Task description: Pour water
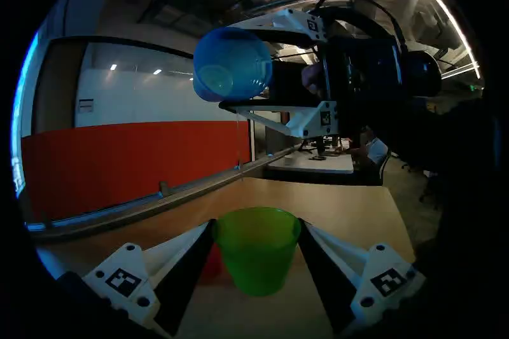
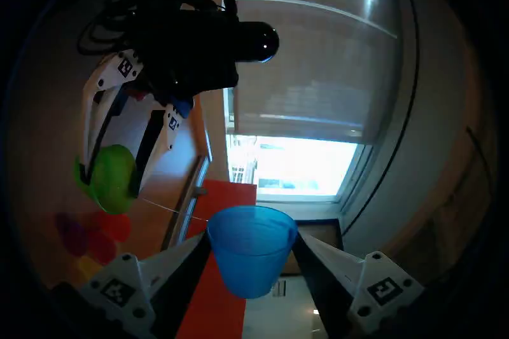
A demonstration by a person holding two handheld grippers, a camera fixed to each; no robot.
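Observation:
My left gripper (image 1: 256, 232) is shut on a green cup (image 1: 257, 251), held upright just above the wooden table (image 1: 343, 212). Higher up, my right gripper (image 1: 237, 67) is shut on a blue cup (image 1: 226, 62) that lies tipped on its side. A thin stream of water (image 1: 240, 148) falls from its rim toward the green cup. In the right gripper view the blue cup (image 2: 251, 253) sits between my right gripper's (image 2: 251, 237) fingers. Farther off there, the left gripper (image 2: 111, 172) holds the green cup (image 2: 113, 179).
A red object (image 1: 213, 266) lies on the table behind the green cup. Several coloured pieces (image 2: 95, 231) show on the tabletop. A red wall panel (image 1: 127, 161) and a rail run along the table's far edge. Other desks (image 1: 318, 161) stand beyond.

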